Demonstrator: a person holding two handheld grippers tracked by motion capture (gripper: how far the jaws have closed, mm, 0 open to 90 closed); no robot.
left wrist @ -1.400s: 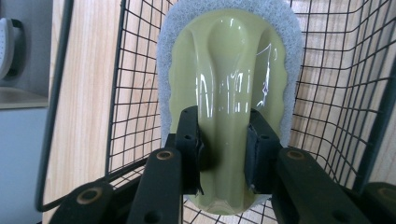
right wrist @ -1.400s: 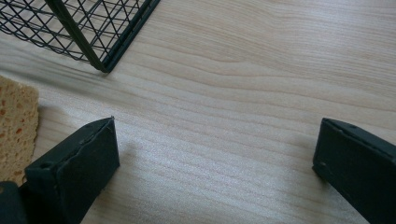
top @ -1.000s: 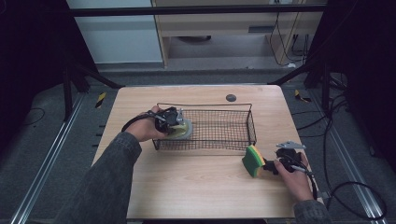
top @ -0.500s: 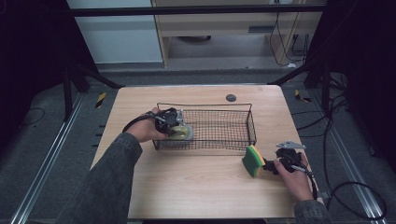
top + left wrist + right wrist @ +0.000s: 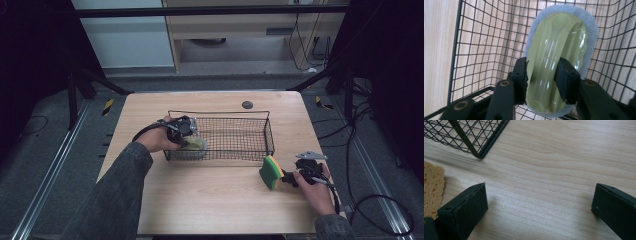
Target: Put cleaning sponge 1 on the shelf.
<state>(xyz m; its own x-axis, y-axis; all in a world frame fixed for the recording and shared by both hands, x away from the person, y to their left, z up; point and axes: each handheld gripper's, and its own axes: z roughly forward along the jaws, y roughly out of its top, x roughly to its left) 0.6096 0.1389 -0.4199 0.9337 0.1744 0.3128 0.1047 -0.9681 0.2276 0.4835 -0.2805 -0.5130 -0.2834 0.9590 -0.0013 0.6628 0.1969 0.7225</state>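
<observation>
Left gripper [image 5: 541, 75]: its jaws stand on either side of a pale green scrub pad [image 5: 556, 57] with a grey fleece rim, inside the left end of the black wire basket [image 5: 250, 131]. The jaws have just been opening; the pad sits between them, and its glossy face is still creased where the pads meet it, so contact remains — a light hold. In the high view the left hand [image 5: 159, 140] and gripper cover most of the pad; just a pale edge shows at the basket's near left corner. The pad's lower end is cut off by the frame in the left gripper view.

Right gripper [image 5: 539, 202]: jaws spread wide over bare table, nothing between them. A yellow-and-green sponge [image 5: 270, 172] stands on edge on the table just beside the left jaw, outside the basket near its right front corner; whether it touches the jaw cannot be told. In the right gripper view just a porous yellow corner of it enters at the left border.

Surface: light wood-grain table [image 5: 210, 205], with a small dark round disc [image 5: 247, 104] near the far edge — its nature unclear. Room: dim, grey carpeted floor, black frame legs at both sides, cables on the floor at right, pale cabinet behind.
</observation>
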